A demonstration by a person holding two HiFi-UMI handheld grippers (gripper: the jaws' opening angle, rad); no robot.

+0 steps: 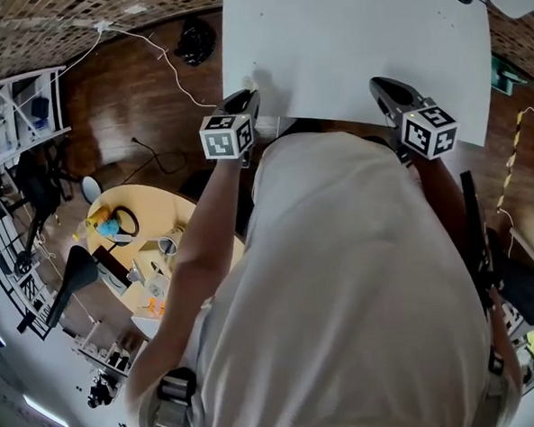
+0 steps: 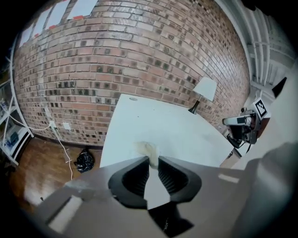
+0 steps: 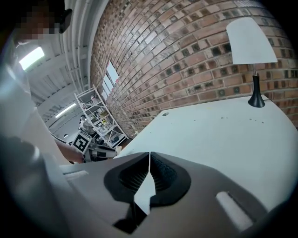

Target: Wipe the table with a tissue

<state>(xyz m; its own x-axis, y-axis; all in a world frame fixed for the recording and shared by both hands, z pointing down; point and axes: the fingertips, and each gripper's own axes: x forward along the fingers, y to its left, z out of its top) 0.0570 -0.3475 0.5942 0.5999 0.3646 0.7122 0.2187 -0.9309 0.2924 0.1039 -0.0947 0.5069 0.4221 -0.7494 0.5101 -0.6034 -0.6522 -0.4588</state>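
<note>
The white table (image 1: pixel 356 49) fills the top of the head view. At its near left corner my left gripper (image 1: pixel 242 106) is shut on a small crumpled whitish tissue (image 2: pixel 148 149), which sticks out past the fingertips over the table top (image 2: pixel 158 125). In the left gripper view the left gripper (image 2: pixel 153 160) pinches the wad between its dark pads. My right gripper (image 1: pixel 381 88) is over the table's near edge toward the right. In the right gripper view the right gripper (image 3: pixel 149 154) has its jaws together with nothing between them.
A table lamp (image 3: pixel 251 46) with a white shade stands at the far end of the table, by the brick wall (image 2: pixel 139 51). Left of the table the wooden floor holds a black bag (image 1: pixel 195 41), a cable and a round table (image 1: pixel 152 251) with clutter. Metal shelves (image 1: pixel 8 116) stand further left.
</note>
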